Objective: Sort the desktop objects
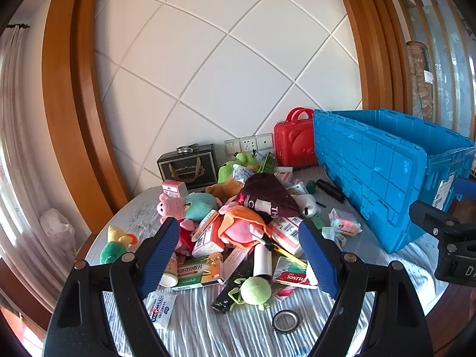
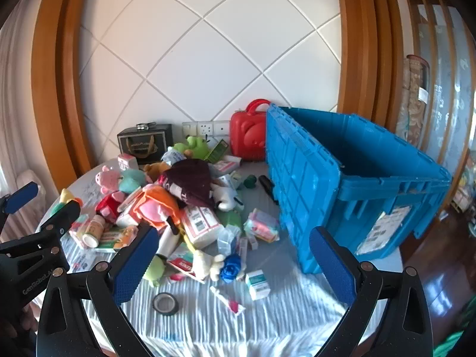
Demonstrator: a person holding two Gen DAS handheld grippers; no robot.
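A pile of plush toys and medicine boxes covers the middle of the round table; it also shows in the right wrist view. A big blue crate stands open at the right, also in the right wrist view. My left gripper is open and empty, hovering above the near side of the pile. My right gripper is open and empty, above the table in front of the crate. A green ball toy and a green medicine box lie between the left fingers.
A red toy case and a black gift box stand against the back wall by the sockets. A round black ring lies near the front; a small teal-white box and a blue toy lie nearby. The table's edge curves close on both sides.
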